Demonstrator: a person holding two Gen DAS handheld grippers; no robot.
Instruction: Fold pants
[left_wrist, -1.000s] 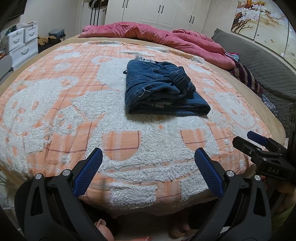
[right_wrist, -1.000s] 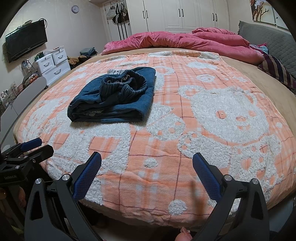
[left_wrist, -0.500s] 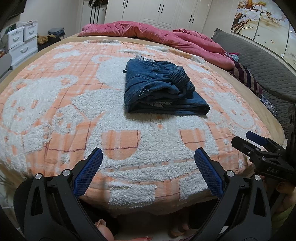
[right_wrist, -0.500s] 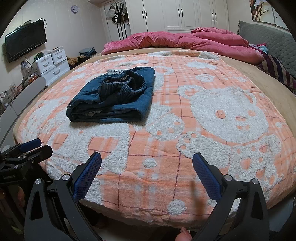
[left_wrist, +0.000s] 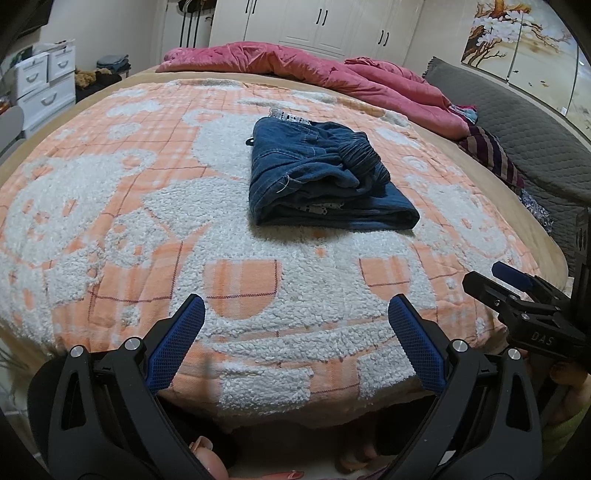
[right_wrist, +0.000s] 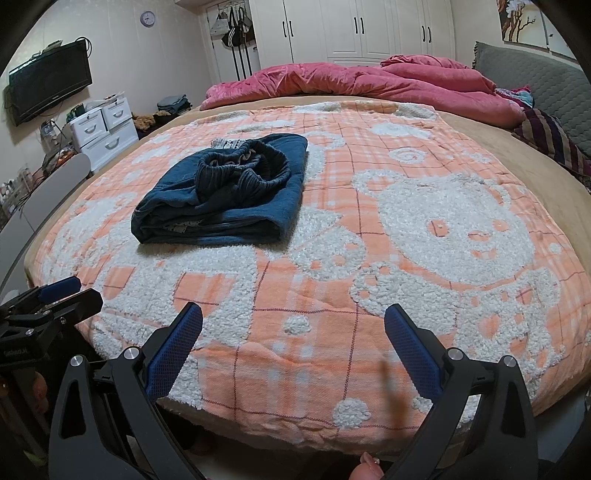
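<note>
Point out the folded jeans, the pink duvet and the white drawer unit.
folded jeans (left_wrist: 325, 181): left wrist view, top denim layer.
pink duvet (right_wrist: 332, 83): right wrist view, middle of the bunched quilt.
white drawer unit (right_wrist: 105, 131): right wrist view, drawer fronts.

The only lettering that reads clearly is "DAS", in pale capitals on the black body of the right gripper (left_wrist: 532, 295), at the near right of the left wrist view. In the right wrist view the left gripper (right_wrist: 55, 295), at the near left, carries a short pale word on its black body, too blurred to read. The wall clock (right_wrist: 147, 17) at the far left is too small to make out any numbers.
</note>
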